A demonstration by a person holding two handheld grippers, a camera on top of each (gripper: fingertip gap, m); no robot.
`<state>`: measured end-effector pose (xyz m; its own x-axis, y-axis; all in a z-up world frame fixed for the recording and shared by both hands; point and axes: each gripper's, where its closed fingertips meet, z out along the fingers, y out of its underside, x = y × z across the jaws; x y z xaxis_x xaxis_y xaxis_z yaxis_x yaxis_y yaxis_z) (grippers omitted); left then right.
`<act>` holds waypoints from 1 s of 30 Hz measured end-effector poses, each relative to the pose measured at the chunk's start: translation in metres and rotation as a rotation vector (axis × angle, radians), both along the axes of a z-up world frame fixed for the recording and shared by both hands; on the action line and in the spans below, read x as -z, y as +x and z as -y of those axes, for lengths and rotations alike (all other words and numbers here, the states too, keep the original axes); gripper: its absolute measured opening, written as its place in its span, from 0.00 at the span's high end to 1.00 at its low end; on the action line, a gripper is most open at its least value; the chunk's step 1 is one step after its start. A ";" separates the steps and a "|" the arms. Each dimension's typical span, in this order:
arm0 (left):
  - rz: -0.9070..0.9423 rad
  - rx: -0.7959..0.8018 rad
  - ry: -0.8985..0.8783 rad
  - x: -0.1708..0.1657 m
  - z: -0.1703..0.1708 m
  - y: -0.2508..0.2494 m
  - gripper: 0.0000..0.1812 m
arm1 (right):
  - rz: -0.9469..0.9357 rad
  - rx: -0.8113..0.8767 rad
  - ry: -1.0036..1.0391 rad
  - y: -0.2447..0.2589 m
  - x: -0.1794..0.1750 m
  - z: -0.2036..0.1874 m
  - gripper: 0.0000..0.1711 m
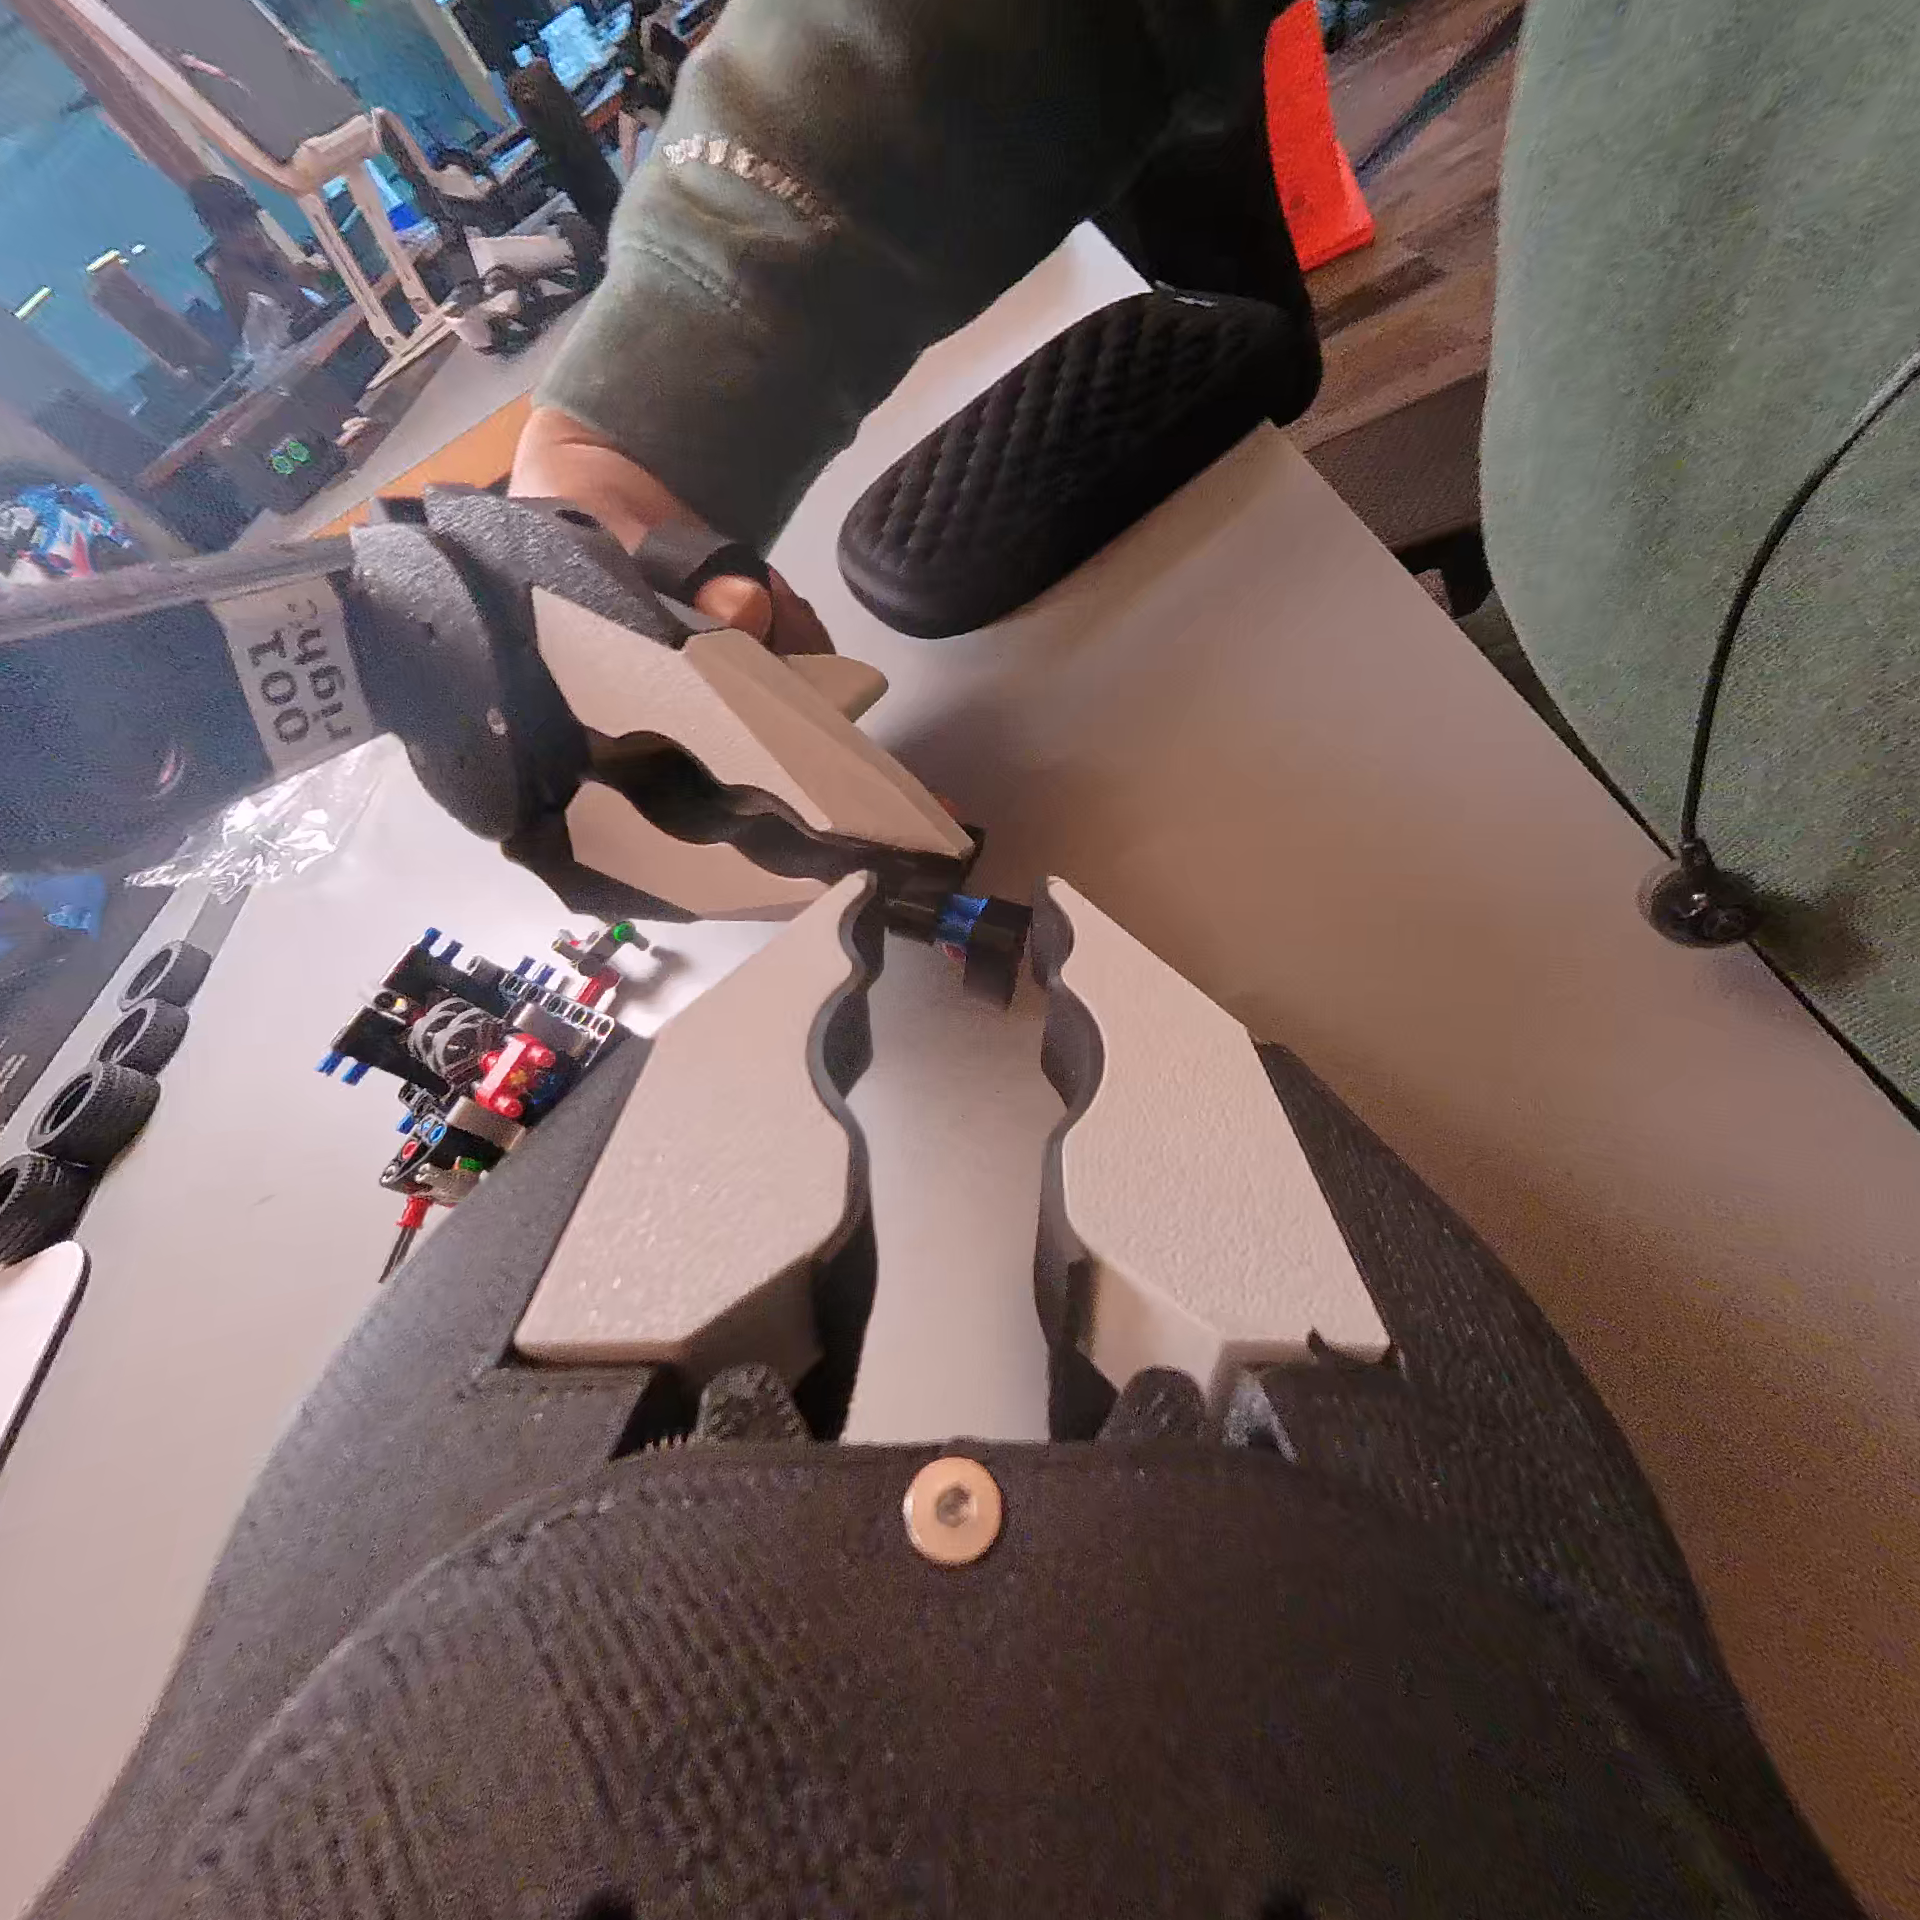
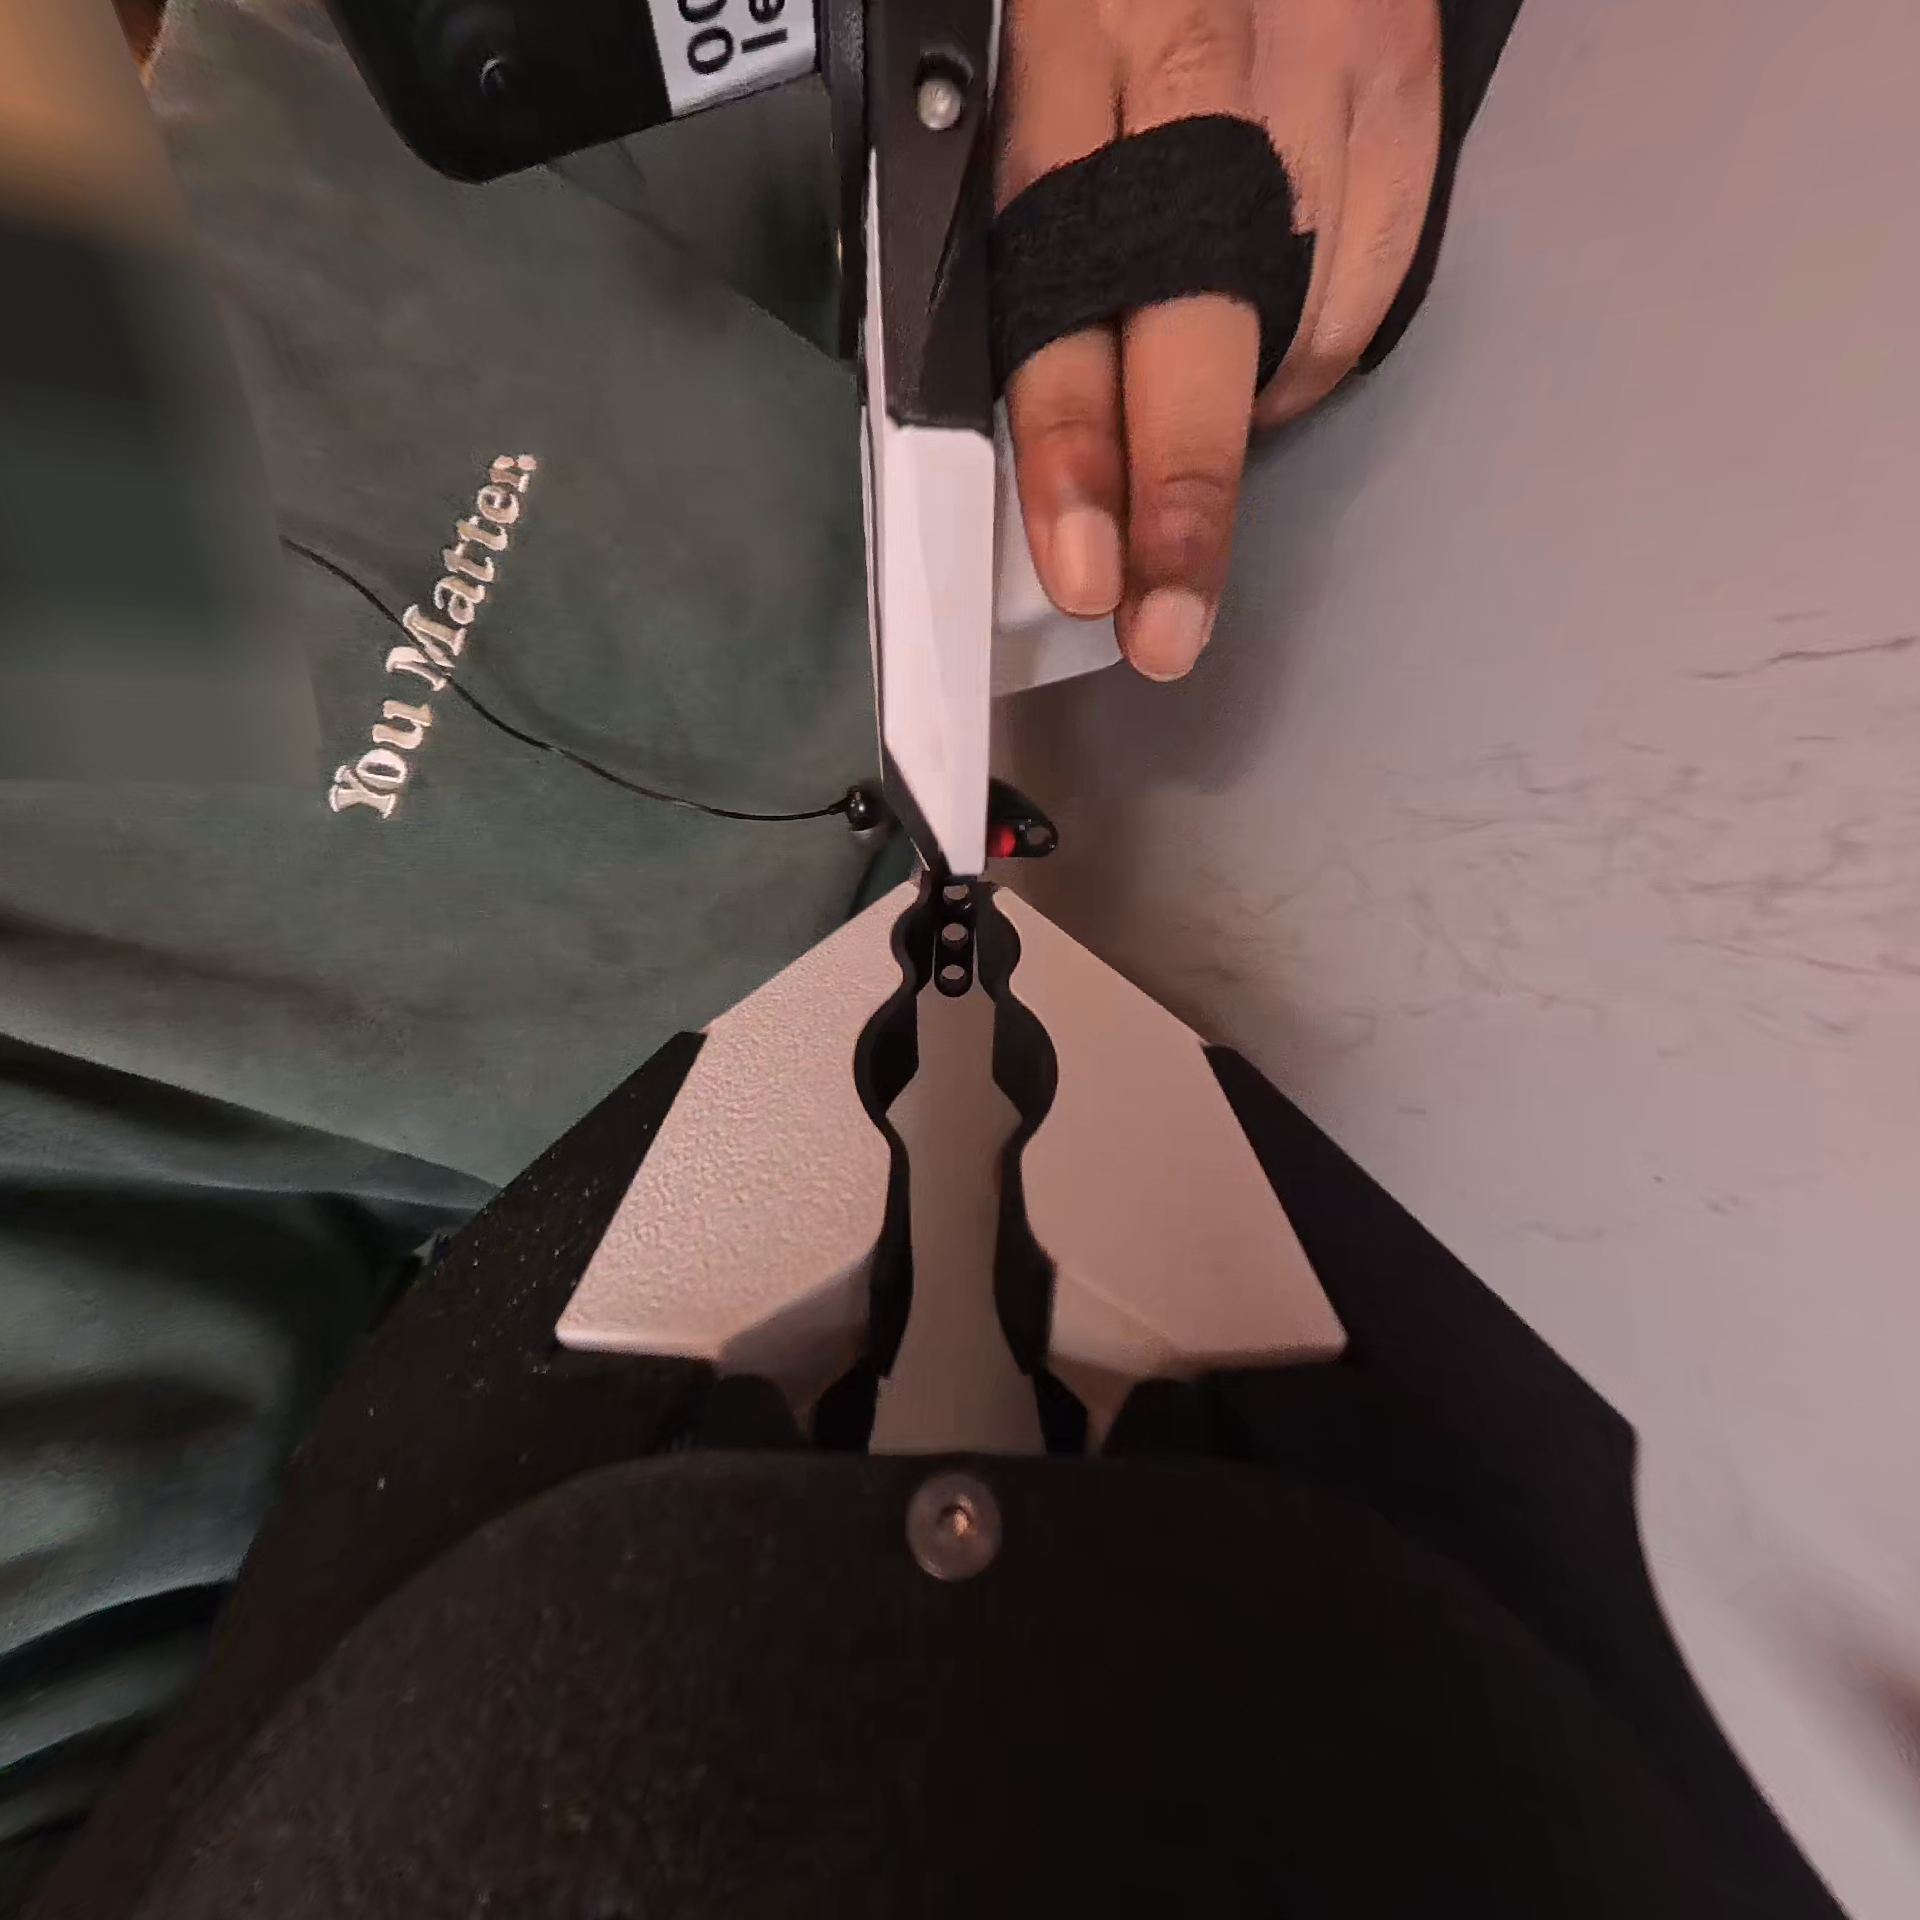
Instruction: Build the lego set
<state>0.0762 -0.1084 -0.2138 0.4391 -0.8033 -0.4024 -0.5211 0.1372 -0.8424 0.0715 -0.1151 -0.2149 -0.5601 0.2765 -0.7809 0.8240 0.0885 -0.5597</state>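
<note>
Right gripper [image 2: 954, 940] clamps a black holed beam [image 2: 954, 951], long axis along its fingers, pointing into the spread, empty left gripper [image 1: 951, 914].

Bare white tabletop [image 1: 1299, 790] lies open ahead of the left gripper [image 1: 951, 914], whose spread fingers flank the small black-and-blue brick piece [image 1: 961, 925]. The right gripper [image 1: 940, 847] blocks the left side; the half-built black brick chassis [image 1: 478, 1049] and black rubber tyres [image 1: 99, 1081] crowd farther left.
</note>
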 end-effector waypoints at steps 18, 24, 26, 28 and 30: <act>0.329 -0.153 -0.100 -0.037 -0.022 -0.022 0.86 | -0.768 0.515 0.436 -0.026 -0.036 -0.027 0.94; 0.400 -0.130 -0.113 -0.045 -0.020 -0.017 0.86 | -0.738 0.506 0.319 -0.022 -0.038 -0.026 0.97; 0.416 -0.117 -0.116 -0.048 -0.018 -0.018 0.85 | -0.721 0.498 0.292 -0.021 -0.037 -0.026 0.97; 0.420 -0.112 -0.128 -0.049 -0.017 -0.020 0.87 | -0.705 0.498 0.284 -0.020 -0.034 -0.028 0.97; 0.408 -0.119 -0.133 -0.047 -0.018 -0.020 0.89 | -0.704 0.509 0.295 -0.021 -0.032 -0.030 0.97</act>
